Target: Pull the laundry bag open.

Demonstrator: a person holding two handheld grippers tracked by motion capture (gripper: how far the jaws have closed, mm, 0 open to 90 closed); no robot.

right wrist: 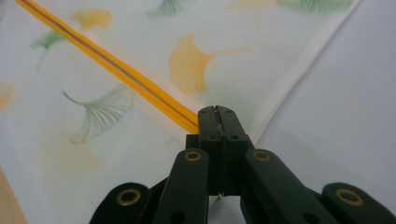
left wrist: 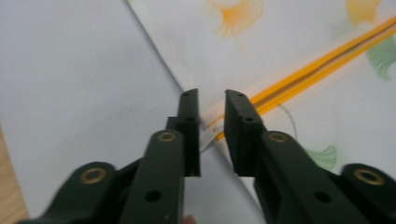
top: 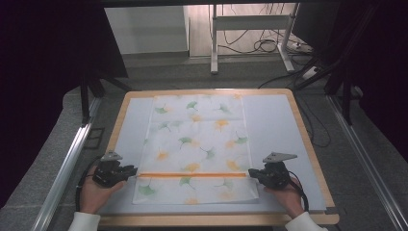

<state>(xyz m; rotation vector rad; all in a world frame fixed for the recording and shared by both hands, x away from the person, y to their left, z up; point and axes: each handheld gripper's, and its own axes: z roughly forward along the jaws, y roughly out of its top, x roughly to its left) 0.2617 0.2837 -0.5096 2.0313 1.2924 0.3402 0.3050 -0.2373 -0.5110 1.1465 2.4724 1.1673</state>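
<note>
A white cloth bag (top: 197,139) printed with green and orange leaves lies flat on the pale mat (top: 274,120). An orange zipper (top: 192,174) runs across its near part. My left gripper (top: 132,171) sits at the zipper's left end. In the left gripper view its jaws (left wrist: 212,95) stand apart, with a small white tab (left wrist: 208,135) and the zipper's end (left wrist: 317,65) in the gap, untouched by the pads. My right gripper (top: 252,172) is at the zipper's right end. The right gripper view shows it (right wrist: 217,111) shut on the bag's edge where the zipper (right wrist: 107,58) stops.
The mat covers a wooden tabletop whose rim (top: 308,139) shows around it. Metal rails (top: 67,163) run along both sides on the grey floor. A white desk frame (top: 214,43) and loose cables (top: 264,45) stand beyond the far edge.
</note>
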